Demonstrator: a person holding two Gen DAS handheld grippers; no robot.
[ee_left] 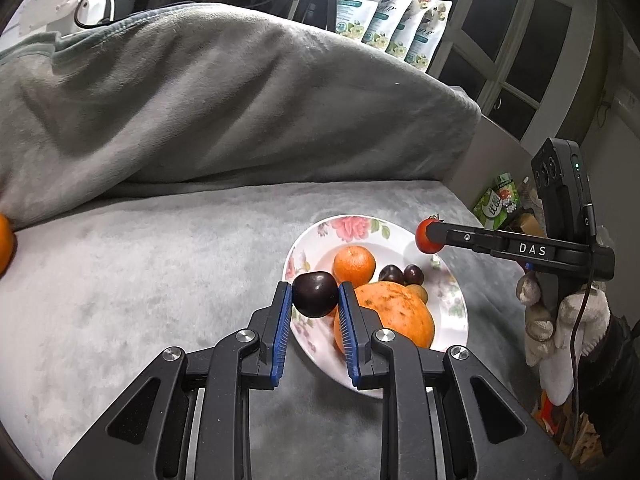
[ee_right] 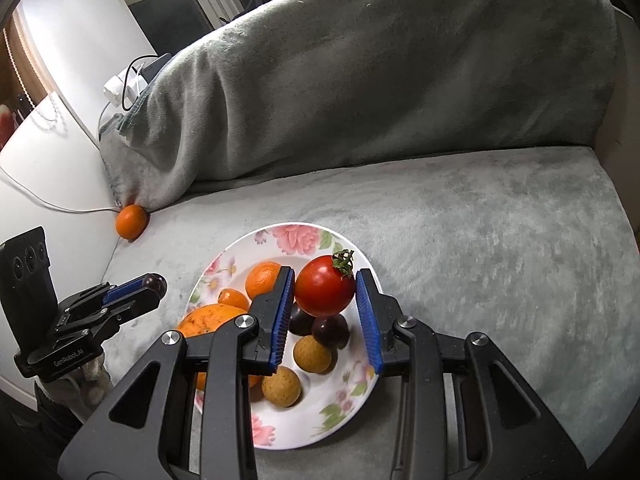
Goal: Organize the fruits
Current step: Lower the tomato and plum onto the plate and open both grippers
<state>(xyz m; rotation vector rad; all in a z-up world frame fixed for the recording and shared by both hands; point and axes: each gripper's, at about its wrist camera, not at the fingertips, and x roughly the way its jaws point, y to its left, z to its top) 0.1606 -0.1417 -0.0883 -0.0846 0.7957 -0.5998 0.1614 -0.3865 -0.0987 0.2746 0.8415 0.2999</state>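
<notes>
A floral white plate (ee_left: 456, 304) (ee_right: 320, 424) sits on the grey couch seat and holds oranges (ee_left: 354, 264), a large orange fruit (ee_left: 400, 312), dark plums (ee_right: 330, 330) and two tan round fruits (ee_right: 312, 354). My left gripper (ee_left: 315, 296) is shut on a dark plum (ee_left: 315, 294) above the plate's left rim; it also shows in the right wrist view (ee_right: 154, 284). My right gripper (ee_right: 325, 292) is shut on a red tomato (ee_right: 325, 286) above the plate; it also shows in the left wrist view (ee_left: 428, 236).
A lone orange (ee_right: 131, 221) lies on the seat at the far left, against the draped grey blanket (ee_right: 360, 80). White cables and a charger (ee_right: 120, 88) lie beside the couch. Pouches (ee_left: 392, 20) stand behind the backrest.
</notes>
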